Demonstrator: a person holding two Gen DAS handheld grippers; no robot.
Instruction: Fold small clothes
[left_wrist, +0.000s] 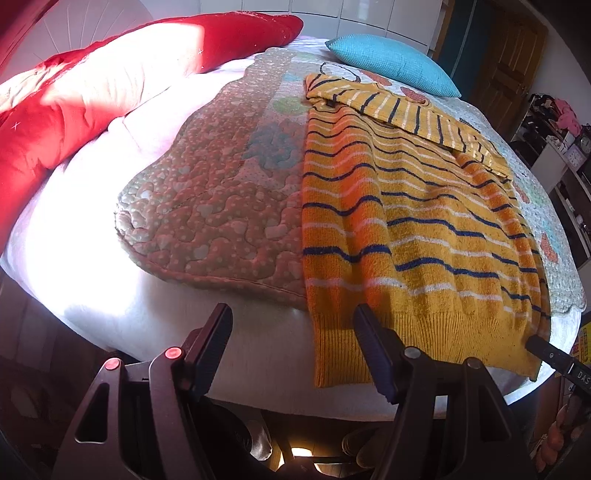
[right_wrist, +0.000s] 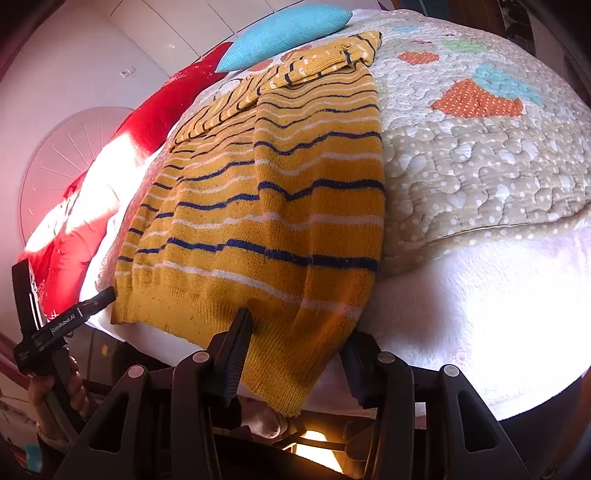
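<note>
A mustard-yellow knit sweater (left_wrist: 413, 221) with navy and white stripes lies flat on the bed, its sleeves folded across the top and its ribbed hem hanging over the near edge. It also shows in the right wrist view (right_wrist: 273, 206). My left gripper (left_wrist: 291, 325) is open at the hem's left corner, its right finger (left_wrist: 369, 343) over the ribbing. My right gripper (right_wrist: 295, 332) is open, its jaws either side of the hem's right corner. The left gripper shows at the left in the right wrist view (right_wrist: 74, 314), and a right fingertip (left_wrist: 546, 350) shows in the left wrist view.
The sweater rests on a quilted dotted blanket (left_wrist: 221, 199) over a white bedsheet (left_wrist: 92, 258). A red duvet (left_wrist: 74, 96) lies at the left, a turquoise cushion (left_wrist: 395, 62) at the head. Shelves with clutter (left_wrist: 561, 147) stand to the right. Floor shows below the bed edge.
</note>
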